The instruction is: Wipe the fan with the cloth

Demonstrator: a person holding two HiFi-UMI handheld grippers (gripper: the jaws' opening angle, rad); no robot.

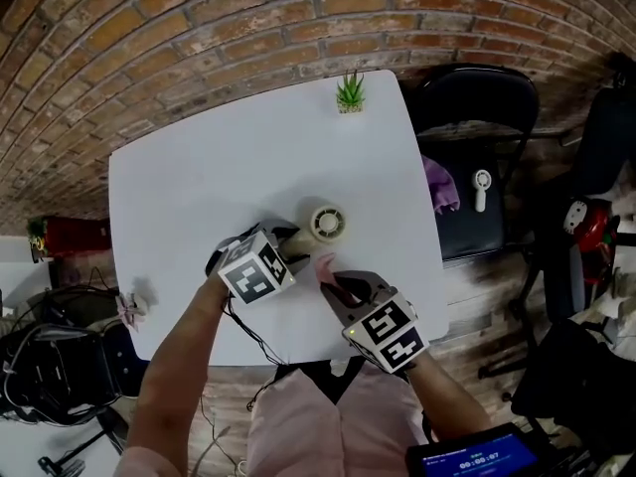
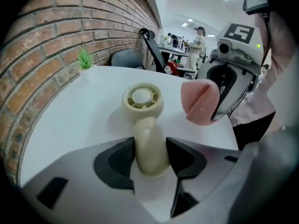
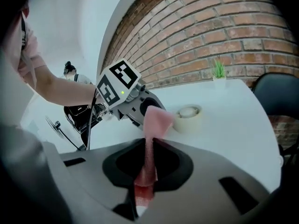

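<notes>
We clamp our left gripper (image 2: 150, 155) on the handle of the cream fan (image 1: 327, 224), lying at mid-frame on the white table (image 1: 189, 177), while our right gripper (image 3: 149, 160) pinches the pink cloth (image 3: 156, 120) near it. A hard wipe could twist the smooth, rounded handle loose; the round grilled head faces up.

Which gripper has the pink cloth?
The right gripper: its jaws pinch the cloth. The left gripper clamps the fan by its handle instead.
</notes>
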